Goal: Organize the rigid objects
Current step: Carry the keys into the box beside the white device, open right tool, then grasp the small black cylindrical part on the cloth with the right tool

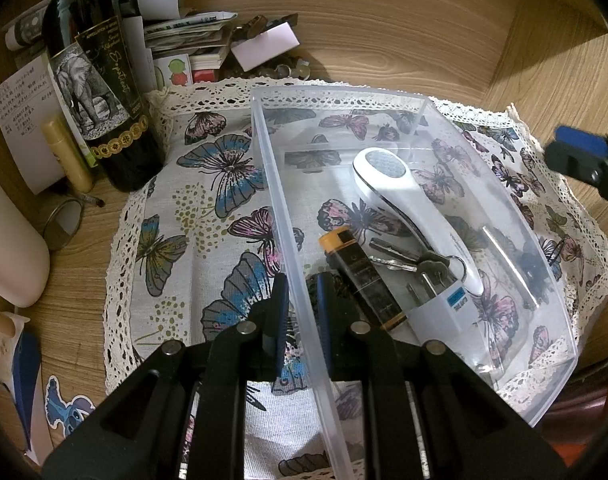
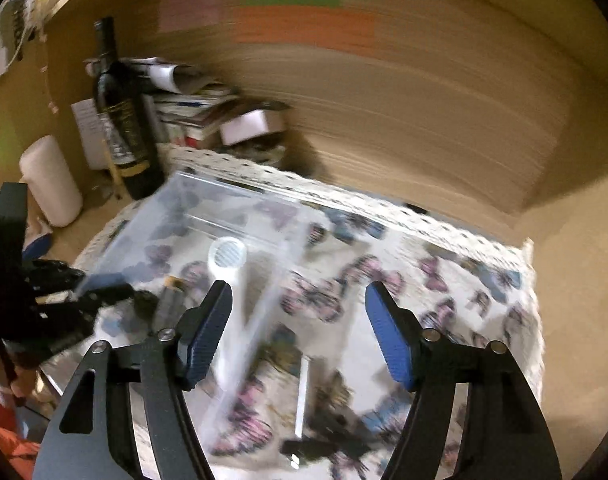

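Observation:
A clear plastic bin [image 1: 432,112] sits on the butterfly cloth [image 1: 207,208]. In it lie a white handheld device [image 1: 388,188], a black battery with an orange cap [image 1: 358,276] and a bunch of keys [image 1: 416,264]. My left gripper [image 1: 301,308] is shut on the bin's left wall, one finger on each side. My right gripper [image 2: 295,320] is open and empty above the cloth, just right of the bin [image 2: 207,216]; that view is blurred. Its tip shows at the right edge of the left wrist view [image 1: 584,156]. A white stick [image 2: 302,396] and a dark object [image 2: 332,444] lie on the cloth below it.
A dark wine bottle [image 1: 99,92] stands left of the cloth, with a yellowish tube [image 1: 69,156], a small round mirror [image 1: 63,222] and a white cylinder [image 1: 11,248] nearby. Stacked papers and booklets [image 1: 187,32] sit behind. A wooden wall rises at the back.

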Action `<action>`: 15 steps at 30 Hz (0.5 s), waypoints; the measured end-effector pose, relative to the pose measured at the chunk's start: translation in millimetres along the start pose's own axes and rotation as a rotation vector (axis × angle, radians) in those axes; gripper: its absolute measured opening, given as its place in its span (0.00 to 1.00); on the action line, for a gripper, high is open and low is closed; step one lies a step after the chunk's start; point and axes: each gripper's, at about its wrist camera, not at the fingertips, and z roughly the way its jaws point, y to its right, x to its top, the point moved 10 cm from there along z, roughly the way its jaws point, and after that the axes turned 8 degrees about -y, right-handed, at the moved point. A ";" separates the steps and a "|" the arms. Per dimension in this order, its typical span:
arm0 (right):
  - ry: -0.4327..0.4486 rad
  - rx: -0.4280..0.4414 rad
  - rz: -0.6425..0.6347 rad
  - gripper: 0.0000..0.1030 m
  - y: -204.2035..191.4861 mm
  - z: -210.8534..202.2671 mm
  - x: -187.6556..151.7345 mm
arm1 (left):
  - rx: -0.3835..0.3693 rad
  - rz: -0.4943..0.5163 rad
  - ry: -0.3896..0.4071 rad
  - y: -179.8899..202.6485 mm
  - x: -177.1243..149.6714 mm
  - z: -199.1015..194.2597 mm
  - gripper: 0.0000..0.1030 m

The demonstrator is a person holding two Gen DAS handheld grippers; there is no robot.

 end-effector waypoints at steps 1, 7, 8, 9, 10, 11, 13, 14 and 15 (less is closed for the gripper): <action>-0.004 -0.009 0.014 0.64 6.0 -0.4 -5.8 | 0.000 0.000 0.000 0.1 0.0 0.1 0.14; -0.063 -0.040 0.103 0.64 33.9 9.4 -43.4 | -0.001 0.000 0.000 0.1 -0.1 0.0 0.14; -0.074 -0.039 0.120 0.64 37.2 11.0 -50.6 | 0.000 0.000 0.000 0.0 -0.2 0.0 0.14; -0.088 -0.036 0.142 0.64 41.5 14.1 -57.9 | -0.001 0.000 0.001 0.2 -0.1 0.2 0.14; -0.103 -0.032 0.163 0.64 45.4 16.8 -65.9 | 0.000 0.000 0.001 0.2 -0.1 0.1 0.14; -0.117 -0.028 0.181 0.64 48.3 20.1 -72.9 | 0.000 0.001 0.001 0.3 -0.1 0.1 0.14; -0.146 -0.020 0.209 0.64 52.8 26.7 -87.4 | 0.000 0.000 0.001 0.2 -0.2 0.1 0.14; -0.160 -0.016 0.214 0.64 53.0 29.1 -94.2 | 0.000 0.000 0.001 0.3 -0.2 0.2 0.14; -0.176 -0.011 0.214 0.64 52.4 32.8 -100.3 | 0.000 -0.001 0.001 0.2 -0.3 0.1 0.14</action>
